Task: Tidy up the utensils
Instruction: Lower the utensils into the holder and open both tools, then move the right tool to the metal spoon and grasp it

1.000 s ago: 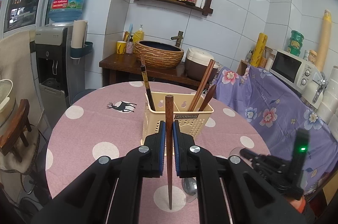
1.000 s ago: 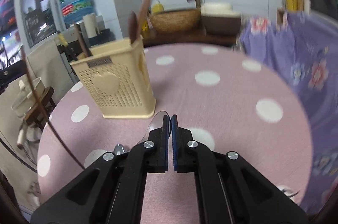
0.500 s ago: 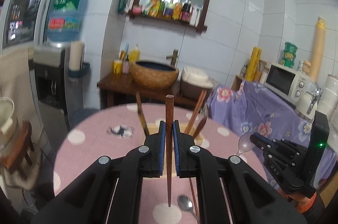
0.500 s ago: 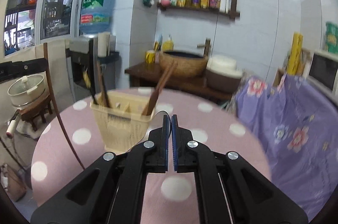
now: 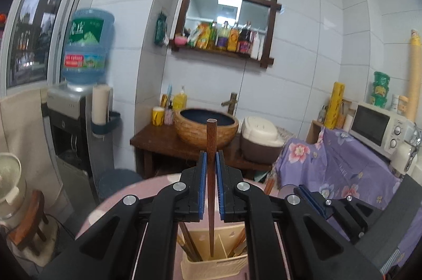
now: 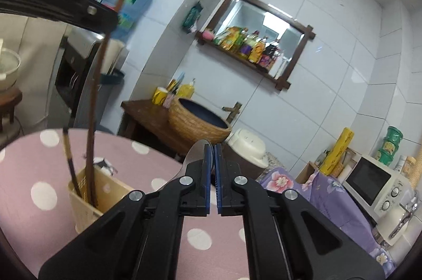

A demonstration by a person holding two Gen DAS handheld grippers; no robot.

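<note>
Left claw [image 5: 210, 174]: blue pads closed tight on a dark wooden chopstick [image 5: 210, 190], gripped partway down its length. Stick held upright; blunt top end stands above the pads, tapered tip reaches down into the cream utensil basket [image 5: 211, 268] directly beneath the claw. Whether the tip touches the basket floor cannot be told. Basket is divided into compartments; the tip sits in the middle one, with other brown chopsticks [image 5: 188, 244] leaning in the compartment to its left and more wooden handles to its right.

Right claw [image 6: 212, 174]: pads nearly together, pinching the handle of a metal spoon [image 6: 193, 157]. Spoon bowl stands just left of and above the pad tips, edge-on and shiny. Handle below the pads is hidden by the claw body.

From the right wrist view, the same basket [image 6: 87, 203] stands on the pink polka-dot counter [image 6: 200, 240], toward its left edge, below and left of the right claw and well apart from the spoon. Held chopstick [image 6: 96, 108] runs from the left claw [image 6: 79, 13] at top left down into the basket, beside a shorter dark chopstick already in it. In the left wrist view, the right claw [image 5: 316, 200] sits low at right, near the basket's right side.
</note>
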